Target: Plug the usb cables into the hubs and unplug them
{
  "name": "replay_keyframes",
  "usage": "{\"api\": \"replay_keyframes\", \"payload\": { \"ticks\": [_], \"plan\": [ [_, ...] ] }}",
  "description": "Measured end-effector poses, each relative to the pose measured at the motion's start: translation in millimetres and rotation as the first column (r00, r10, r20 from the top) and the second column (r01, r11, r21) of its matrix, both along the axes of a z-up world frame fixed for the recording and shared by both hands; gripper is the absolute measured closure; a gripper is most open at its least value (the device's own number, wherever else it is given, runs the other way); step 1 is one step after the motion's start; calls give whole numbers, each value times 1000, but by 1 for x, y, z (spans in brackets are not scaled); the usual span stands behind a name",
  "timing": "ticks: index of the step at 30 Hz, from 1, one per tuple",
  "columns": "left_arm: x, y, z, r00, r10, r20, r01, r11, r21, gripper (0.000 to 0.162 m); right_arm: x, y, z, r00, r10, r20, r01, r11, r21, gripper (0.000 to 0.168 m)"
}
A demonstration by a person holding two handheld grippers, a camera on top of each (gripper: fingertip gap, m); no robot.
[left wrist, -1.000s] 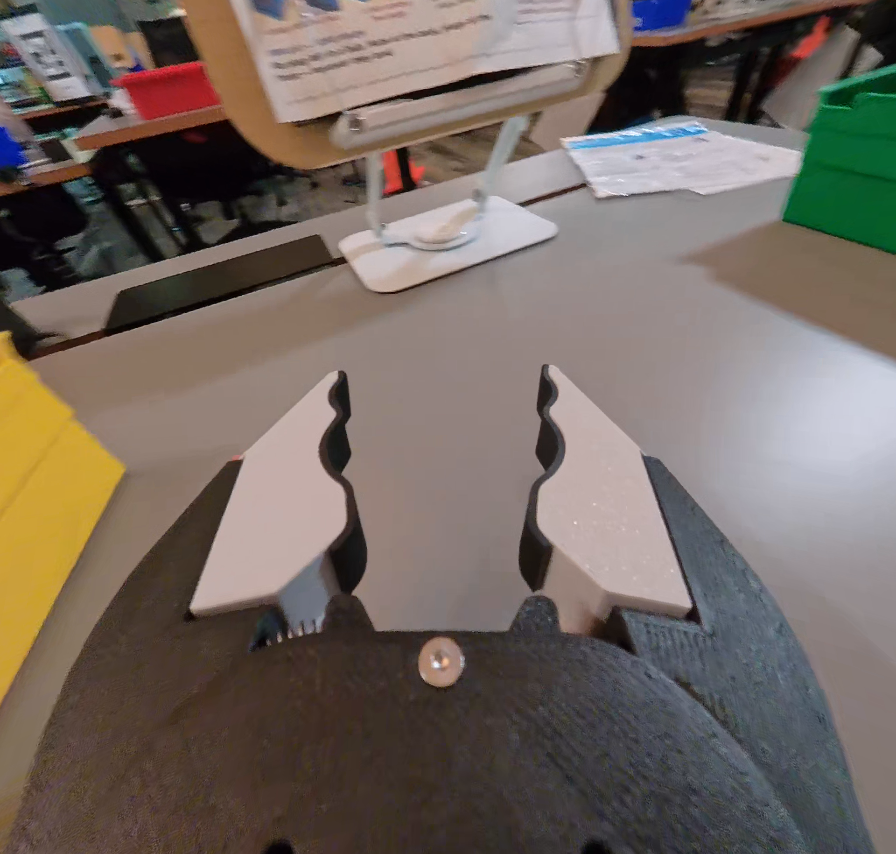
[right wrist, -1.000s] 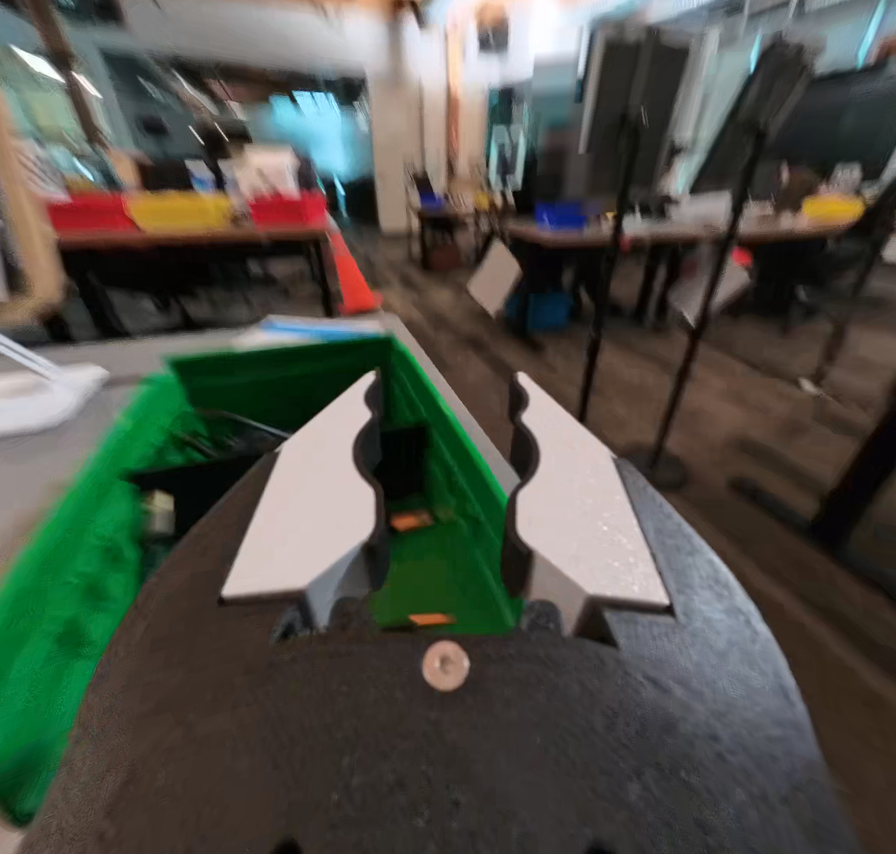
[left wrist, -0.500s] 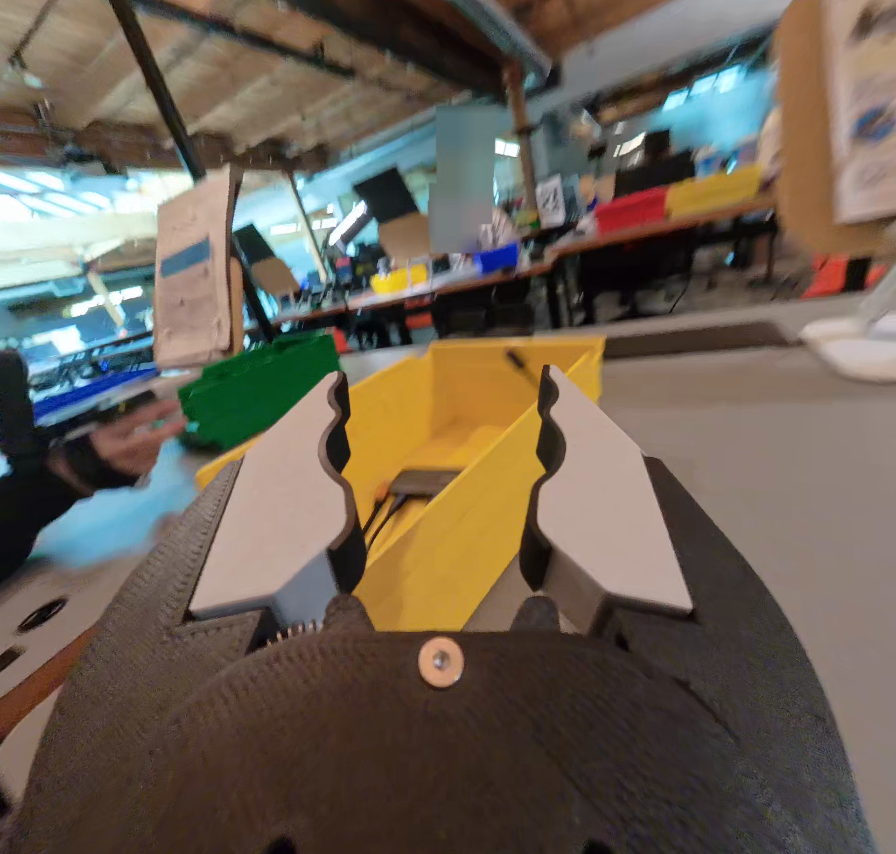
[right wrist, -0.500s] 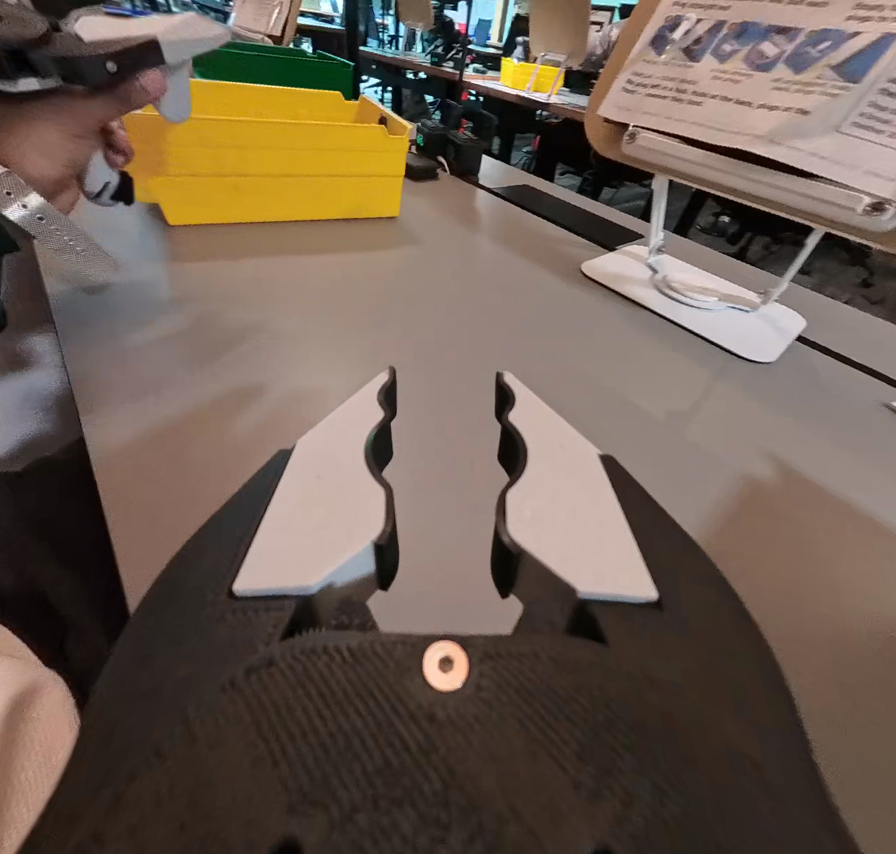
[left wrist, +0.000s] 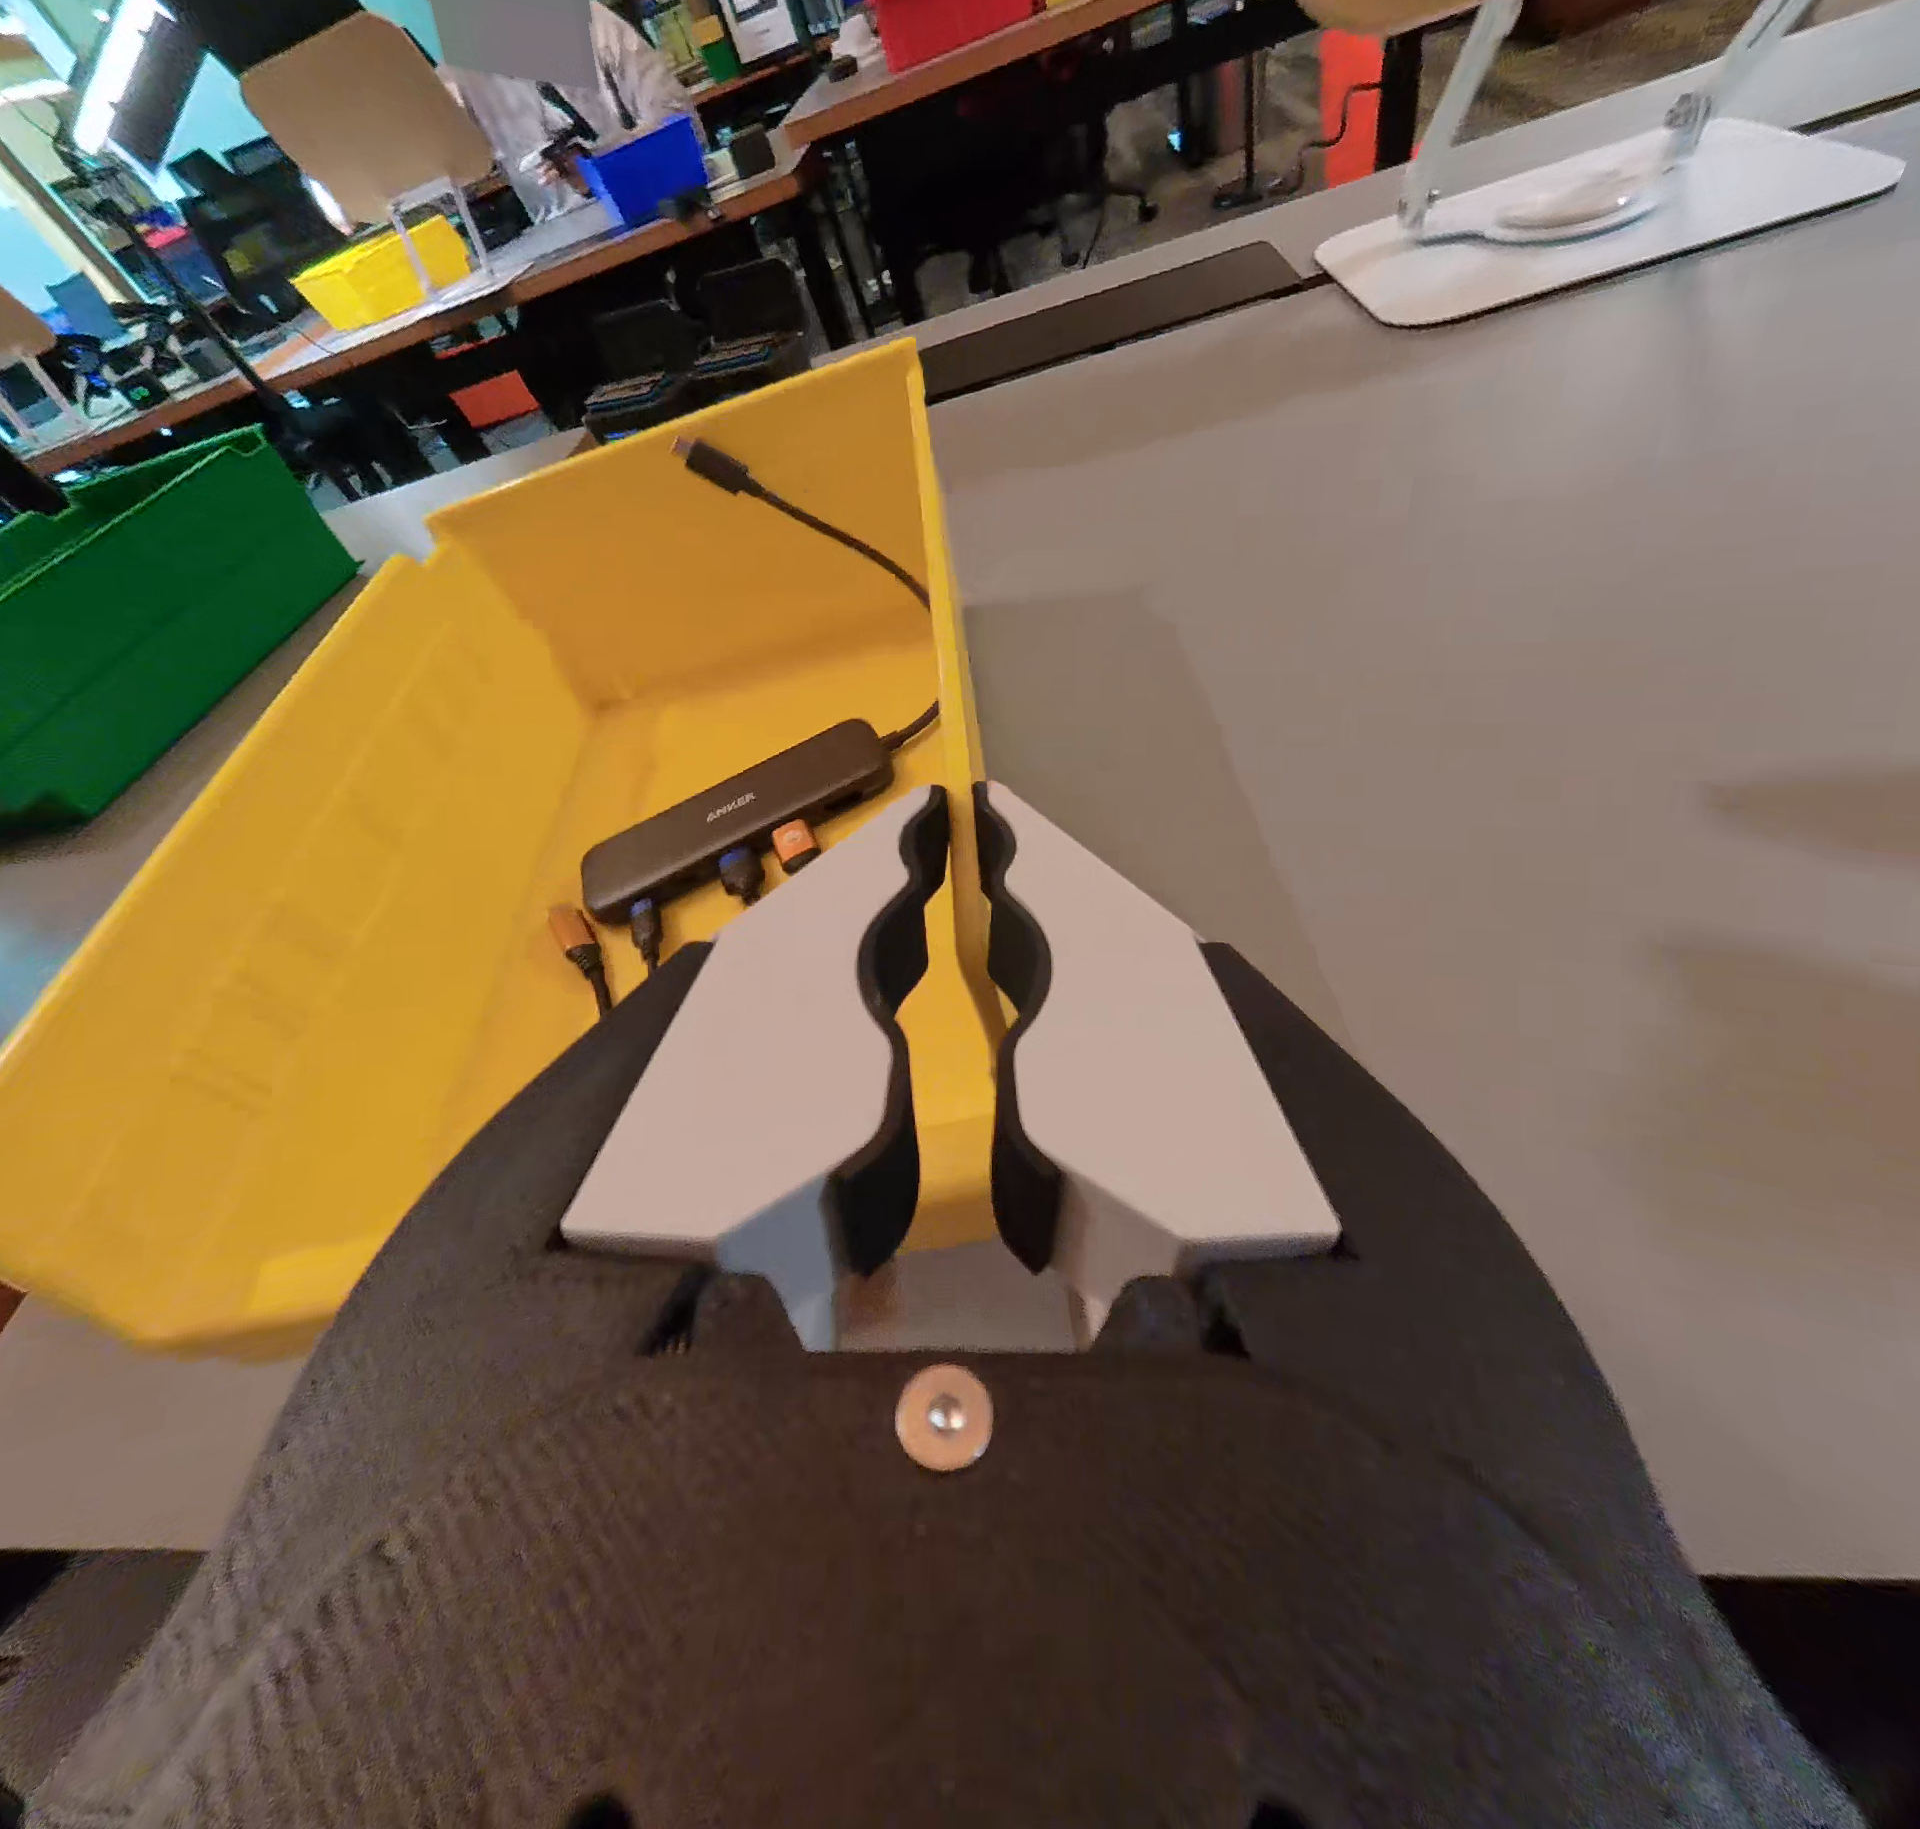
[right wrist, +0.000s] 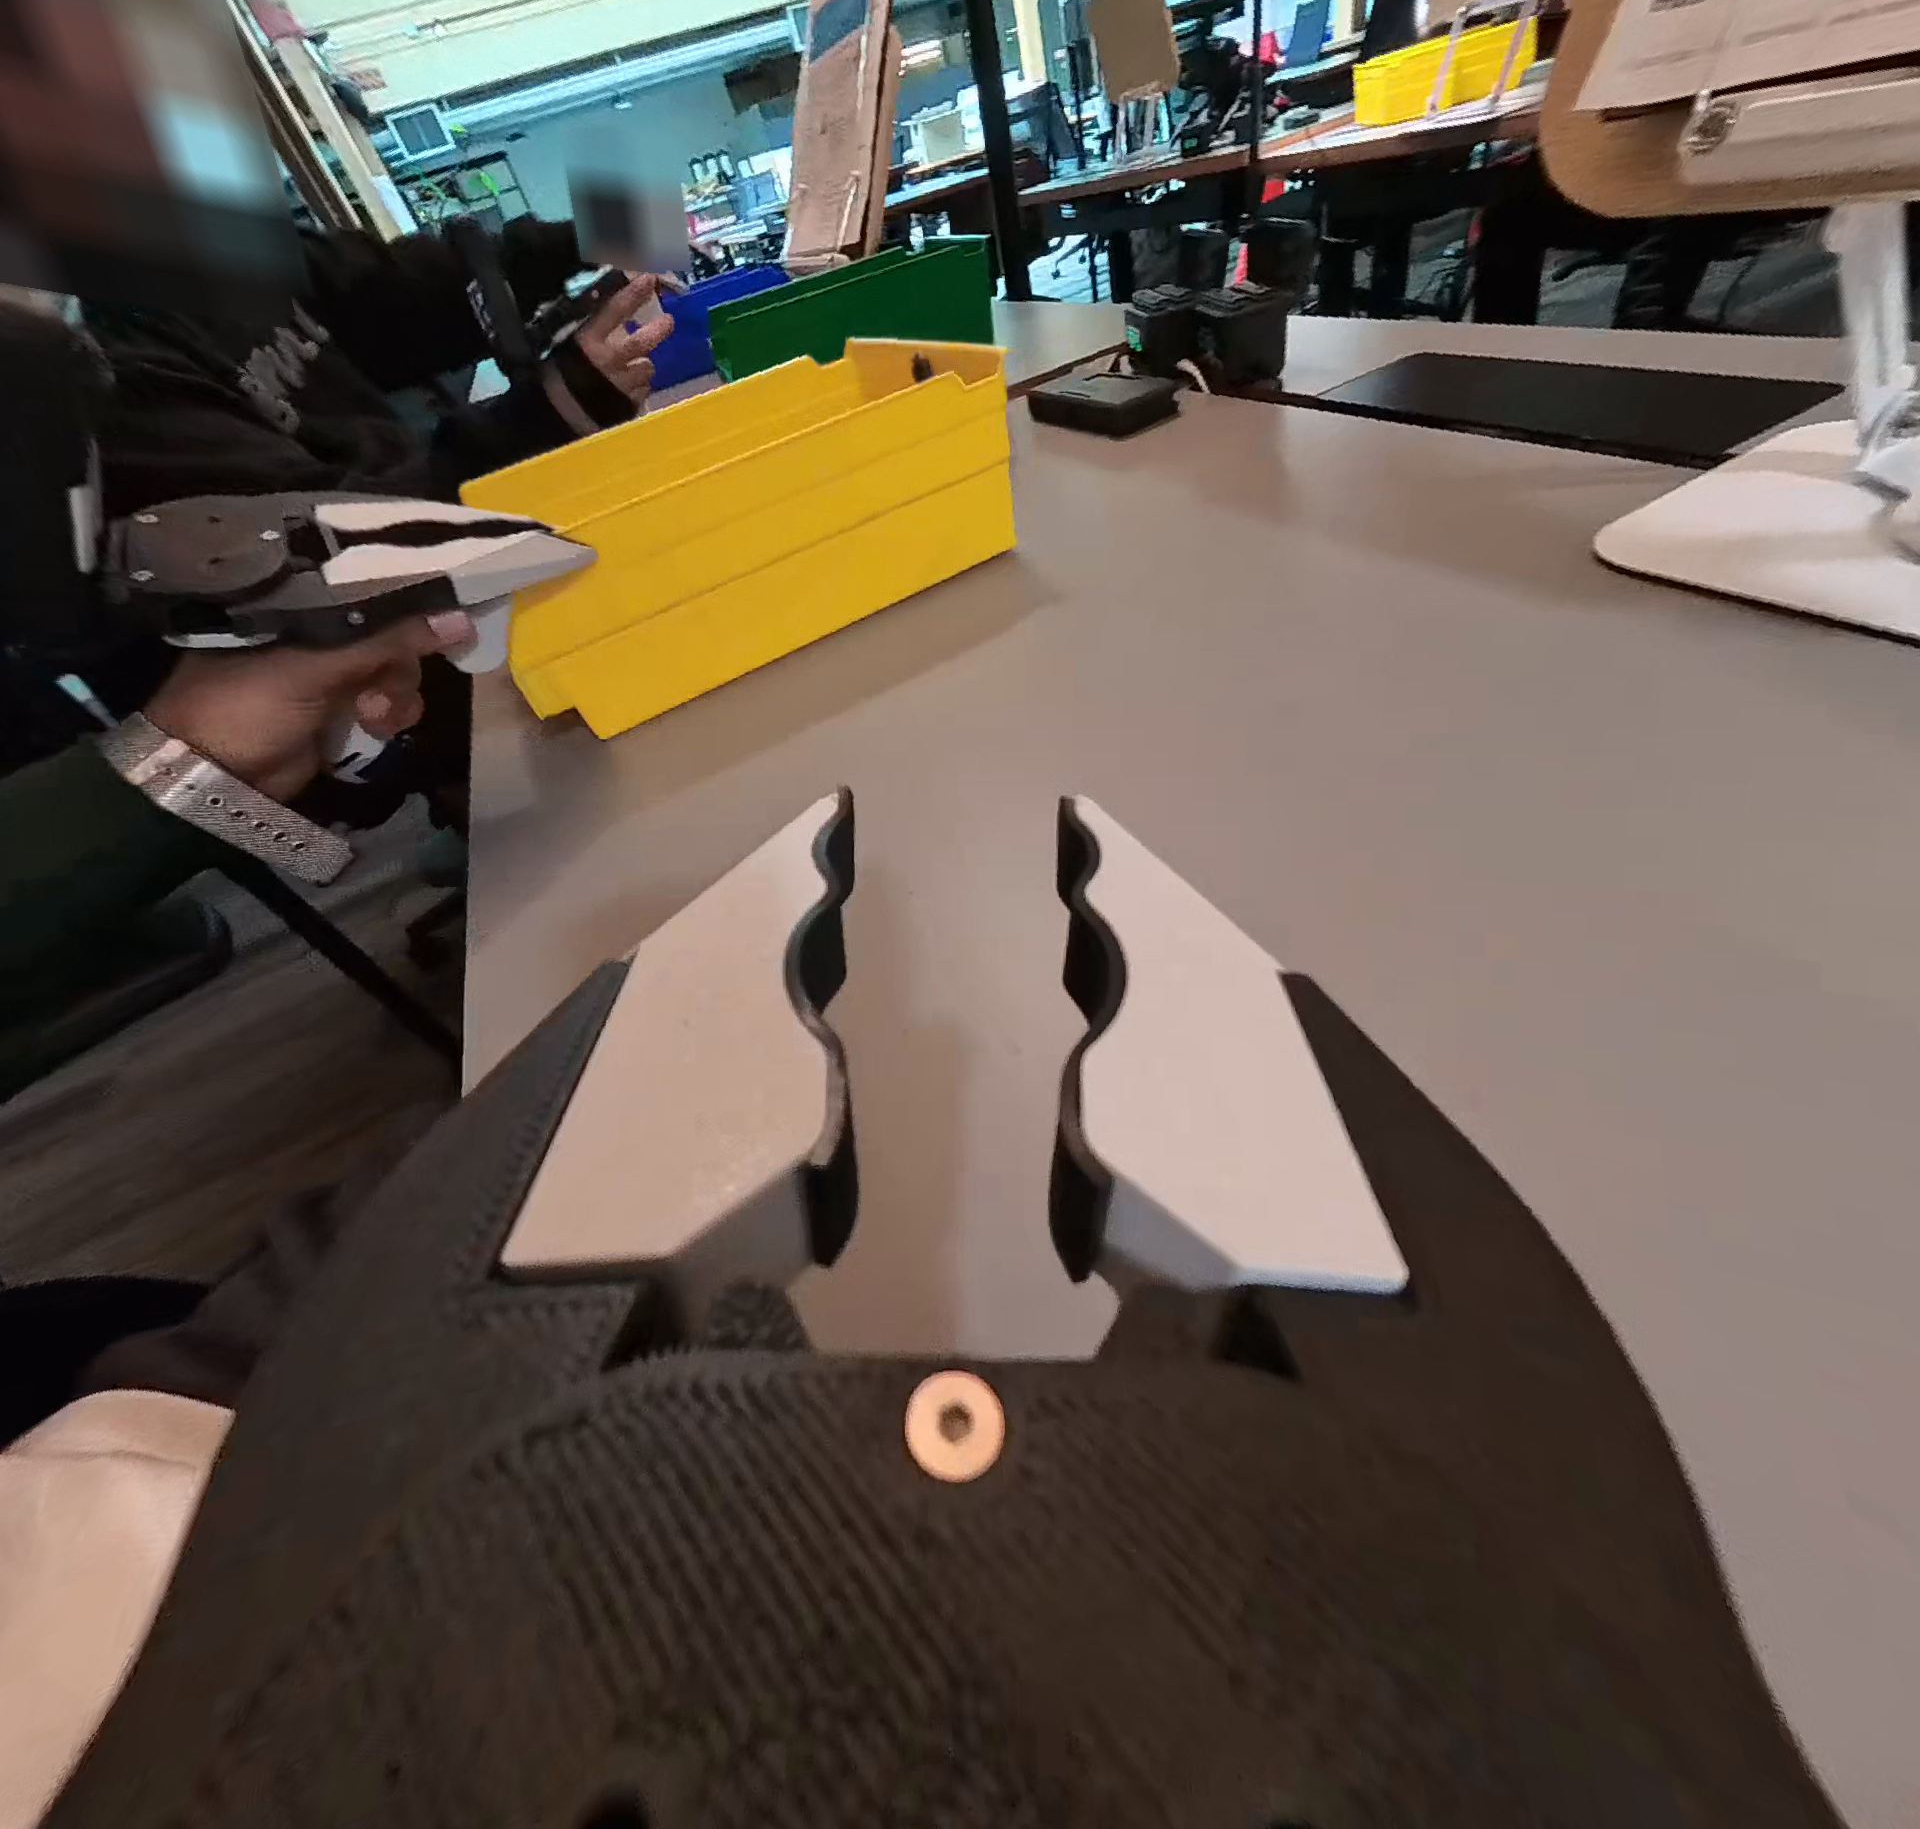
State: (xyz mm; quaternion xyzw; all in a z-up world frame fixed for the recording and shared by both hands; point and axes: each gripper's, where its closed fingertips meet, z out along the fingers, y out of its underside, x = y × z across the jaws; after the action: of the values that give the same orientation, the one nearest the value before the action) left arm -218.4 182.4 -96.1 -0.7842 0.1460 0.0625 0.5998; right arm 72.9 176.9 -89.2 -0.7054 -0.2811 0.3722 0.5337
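A yellow bin (left wrist: 312, 948) holds a dark USB hub (left wrist: 727, 823) with orange (left wrist: 795, 844) and blue (left wrist: 738, 870) cable plugs at its near side. The hub's own black lead (left wrist: 831, 532) leans up the bin's back wall. My left gripper (left wrist: 964, 808) has its jaws closed to a narrow gap around the bin's right wall at the near corner. In the right wrist view the left gripper (right wrist: 561, 553) meets the near end of the bin (right wrist: 790, 522). My right gripper (right wrist: 956, 823) is open and empty over the grey table (right wrist: 1351, 740).
A green bin (left wrist: 135, 616) stands left of the yellow one. A white stand base (left wrist: 1621, 221) and a black pad (left wrist: 1112, 314) lie at the table's far side. A black box (right wrist: 1101, 397) sits behind the yellow bin. A person's hand (right wrist: 623, 325) works at the neighbouring table.
The left gripper swung from the stand to the yellow bin and closed from open onto its right wall. The right gripper swung away from the green bin to face the table and yellow bin.
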Motion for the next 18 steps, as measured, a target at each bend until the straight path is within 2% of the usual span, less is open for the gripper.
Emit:
{"api": "replay_keyframes", "payload": {
  "ticks": [4, 8, 10, 13, 15, 17, 18],
  "plan": [
    [-3, -8, -2, 1000, 15, -4, -15, 1000, 5, 159, -15, -3, -3, 999, 48, 25, -49, 999, 5, 130],
    [-15, -14, 0, 994, 28, 108, -31, 999, 24, 158, -21, -3, -4, 997, 67, 32, -68, 998, 7, 130],
    [-12, -18, 10, 990, -29, 141, 19, 997, 72, 142, -20, -2, -3, 998, 65, 25, -65, 998, 3, 130],
    [-3, -32, 43, 961, -154, 231, 116, 978, 171, 114, -15, 1, -2, 999, 52, 12, -52, 999, 0, 130],
    [-19, -35, 73, 969, -113, 218, 69, 978, 199, 118, -9, 3, 3, 999, 32, 22, -33, 999, 21, 130],
    [-46, -27, 99, 976, 9, 218, -45, 985, 164, 121, 0, 5, 15, 999, 8, 32, -11, 996, 94, 132],
    [-44, -21, 109, 975, -32, 220, 3, 992, 128, 118, 5, 6, 20, 999, -8, 39, 3, 991, 133, 132]
  ]
}}
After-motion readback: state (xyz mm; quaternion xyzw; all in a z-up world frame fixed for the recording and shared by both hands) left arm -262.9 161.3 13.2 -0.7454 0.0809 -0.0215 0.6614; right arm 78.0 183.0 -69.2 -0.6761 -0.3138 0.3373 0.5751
